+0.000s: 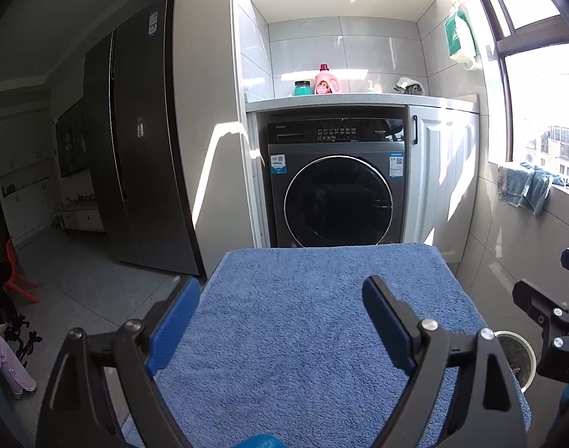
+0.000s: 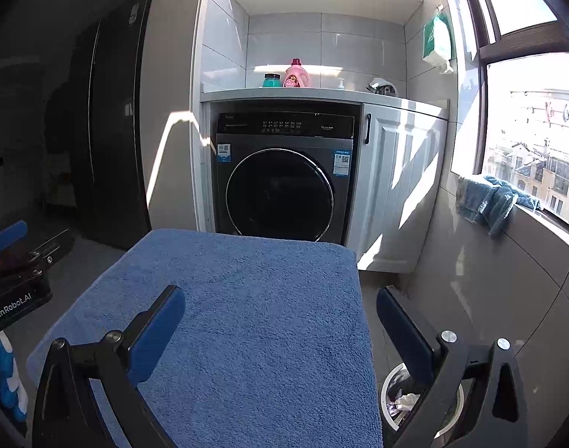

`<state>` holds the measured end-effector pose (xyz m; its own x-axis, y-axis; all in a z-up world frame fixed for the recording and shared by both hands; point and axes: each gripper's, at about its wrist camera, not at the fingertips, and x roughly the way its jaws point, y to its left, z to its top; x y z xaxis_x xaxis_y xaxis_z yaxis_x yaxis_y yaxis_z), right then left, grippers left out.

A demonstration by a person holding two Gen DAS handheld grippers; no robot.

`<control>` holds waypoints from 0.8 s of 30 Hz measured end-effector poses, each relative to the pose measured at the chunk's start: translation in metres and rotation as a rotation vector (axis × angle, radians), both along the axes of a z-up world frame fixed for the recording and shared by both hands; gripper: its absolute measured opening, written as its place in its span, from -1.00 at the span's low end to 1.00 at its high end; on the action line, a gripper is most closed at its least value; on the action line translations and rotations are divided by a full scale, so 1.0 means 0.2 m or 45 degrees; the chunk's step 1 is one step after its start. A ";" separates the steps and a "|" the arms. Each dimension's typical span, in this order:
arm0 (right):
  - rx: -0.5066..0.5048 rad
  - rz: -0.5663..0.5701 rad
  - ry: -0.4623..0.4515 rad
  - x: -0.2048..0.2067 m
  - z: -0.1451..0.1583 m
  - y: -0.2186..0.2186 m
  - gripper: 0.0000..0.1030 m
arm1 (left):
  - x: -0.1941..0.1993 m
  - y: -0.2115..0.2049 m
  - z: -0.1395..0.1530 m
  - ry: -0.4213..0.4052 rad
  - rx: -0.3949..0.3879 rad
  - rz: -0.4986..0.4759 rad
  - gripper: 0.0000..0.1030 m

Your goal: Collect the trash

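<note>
Both hand-held grippers are hanging over a blue towel (image 1: 303, 336) that is covering a tabletop. The left hand-held gripper (image 1: 280, 306) is holding its two blue fingers (image 1: 176, 321) wide apart, with nothing between them but the towel underneath. The right hand-held gripper (image 2: 280, 317) is also holding its fingers (image 2: 157, 336) wide apart and is gripping nothing.

A white bin (image 2: 391, 384) is standing on the floor, low down and just to the right of the right hand-held gripper, beside the edge of the towel. Its right finger is hiding part of the bin. Some crumpled trash (image 2: 406, 399) is lying inside the bin. From the left wrist view, the bin (image 1: 523, 358) is showing to the right of the left hand-held gripper, between it and the other gripper.

Straight ahead of both hand-held grippers, past the far edge of the towel, a dark washer (image 2: 280, 183) is sitting under a counter. A pink bottle (image 2: 296, 74) and a teal jar (image 2: 271, 80) are standing side by side on that counter. To the far right, a blue cloth (image 2: 490, 201) is hanging over the window sill. To the far left, a tall dark fridge (image 1: 142, 142) is standing.
</note>
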<state>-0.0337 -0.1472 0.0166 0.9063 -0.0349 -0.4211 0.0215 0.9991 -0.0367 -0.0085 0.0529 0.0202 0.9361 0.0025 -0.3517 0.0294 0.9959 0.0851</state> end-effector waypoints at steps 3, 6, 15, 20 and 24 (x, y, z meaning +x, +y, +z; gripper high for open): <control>0.001 0.000 0.014 0.04 -0.04 0.00 1.00 | 0.04 -0.03 -0.05 0.025 0.020 -0.013 0.72; 0.019 0.006 0.041 0.08 -0.07 -0.02 1.00 | 0.08 -0.04 -0.08 0.048 0.035 -0.015 0.72; 0.063 0.004 0.101 0.18 -0.18 -0.05 1.00 | 0.17 -0.08 -0.16 0.087 0.075 0.012 0.72; 0.092 -0.016 0.118 0.22 -0.21 -0.10 1.00 | 0.20 -0.10 -0.20 0.106 0.080 0.023 0.72; 0.079 -0.023 0.123 0.23 -0.23 -0.11 1.00 | 0.22 -0.11 -0.20 0.122 0.078 0.027 0.72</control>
